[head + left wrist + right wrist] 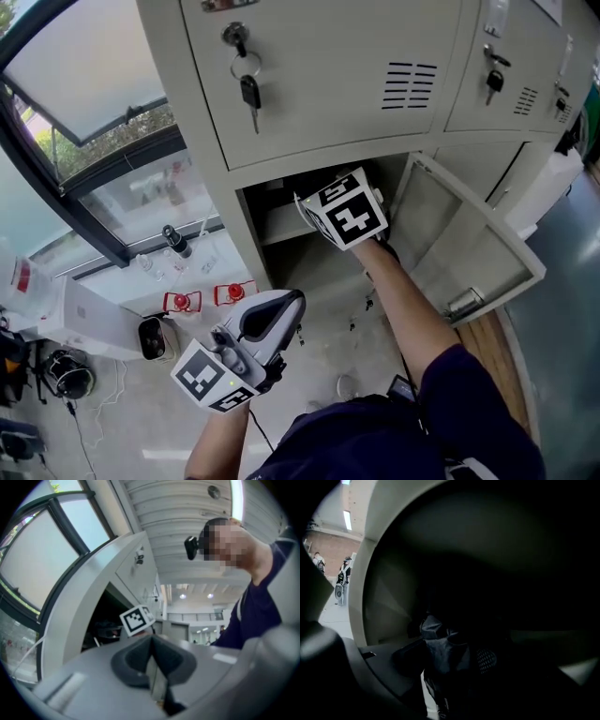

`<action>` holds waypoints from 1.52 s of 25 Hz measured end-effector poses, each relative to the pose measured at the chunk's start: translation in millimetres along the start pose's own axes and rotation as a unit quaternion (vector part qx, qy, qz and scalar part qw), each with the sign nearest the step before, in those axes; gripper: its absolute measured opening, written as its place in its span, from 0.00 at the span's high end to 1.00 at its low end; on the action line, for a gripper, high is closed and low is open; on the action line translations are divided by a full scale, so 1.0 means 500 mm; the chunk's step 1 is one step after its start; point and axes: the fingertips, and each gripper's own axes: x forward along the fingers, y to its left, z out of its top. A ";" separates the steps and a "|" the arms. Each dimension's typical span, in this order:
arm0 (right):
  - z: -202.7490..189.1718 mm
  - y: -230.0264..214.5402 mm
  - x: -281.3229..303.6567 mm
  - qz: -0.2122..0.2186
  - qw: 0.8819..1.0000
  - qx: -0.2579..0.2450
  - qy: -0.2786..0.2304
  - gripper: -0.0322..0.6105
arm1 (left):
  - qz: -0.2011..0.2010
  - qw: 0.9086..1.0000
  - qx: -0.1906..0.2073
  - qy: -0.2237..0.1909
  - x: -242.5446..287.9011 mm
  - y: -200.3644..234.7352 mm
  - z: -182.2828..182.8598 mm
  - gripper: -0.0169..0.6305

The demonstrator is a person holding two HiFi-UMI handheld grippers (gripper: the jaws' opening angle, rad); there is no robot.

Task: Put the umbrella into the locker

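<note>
Two grippers showed, one on each side. Farthest left, the left gripper (281, 314) hung low and well back from the locker (251, 220), near the window (84, 66). Its own view had both jaws pressed together, pad against pad, with nothing between them.

Right of it, the locker's lower compartment (281, 220) stood open beneath a closed upper door with a key (250, 92) hanging from its lock. The person's right arm (403, 300) reached into that opening, and the marker cube (343, 208) sat right at its mouth, with the jaws beyond it out of the head view.

Seen from the right gripper (447, 667), the jaws were clamped on a bunch of dark fabric, the folded umbrella (440, 644). It stood directly between the pads and rose a little past them into the compartment's dark interior. The pale side wall (386, 606) of the locker showed just left of the umbrella.

Farthest right, the compartment's door (469, 246) hung swung wide open.
</note>
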 end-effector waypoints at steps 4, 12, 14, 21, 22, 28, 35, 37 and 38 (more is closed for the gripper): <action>0.007 -0.028 0.042 -0.022 1.000 -0.009 -0.001 0.59 | 0.004 1.000 0.005 0.003 0.016 0.013 0.003 0.97; -0.030 -0.047 0.112 -0.061 0.997 -0.042 -0.011 0.57 | 0.029 0.999 0.009 0.014 0.045 0.058 0.000 0.97; -0.036 -0.037 0.125 -0.049 0.997 -0.063 -0.002 0.55 | 0.033 0.999 0.010 0.016 0.053 0.066 -0.002 0.97; -0.009 -0.026 0.101 -0.011 0.997 -0.061 -0.048 0.47 | 0.043 0.999 0.008 0.021 0.079 0.079 -0.014 0.97; -0.004 -0.025 0.093 -0.012 0.996 -0.064 -0.057 0.47 | 0.045 0.999 0.008 0.022 0.081 0.079 -0.015 0.97; 0.011 -0.010 0.023 -0.027 0.991 -0.068 -0.114 0.47 | 0.055 0.998 0.003 0.026 0.081 0.081 -0.023 0.97; 0.002 0.005 -0.053 -0.031 0.988 -0.064 -0.139 0.47 | 0.060 0.998 0.000 0.029 0.065 0.058 -0.025 0.97; 0.001 0.018 -0.084 -0.027 0.986 -0.057 -0.151 0.47 | 0.059 0.998 0.000 0.028 0.059 0.047 -0.024 0.97; 0.000 0.025 -0.100 -0.025 0.986 -0.052 -0.157 0.47 | 0.059 0.998 0.000 0.028 0.055 0.041 -0.024 0.97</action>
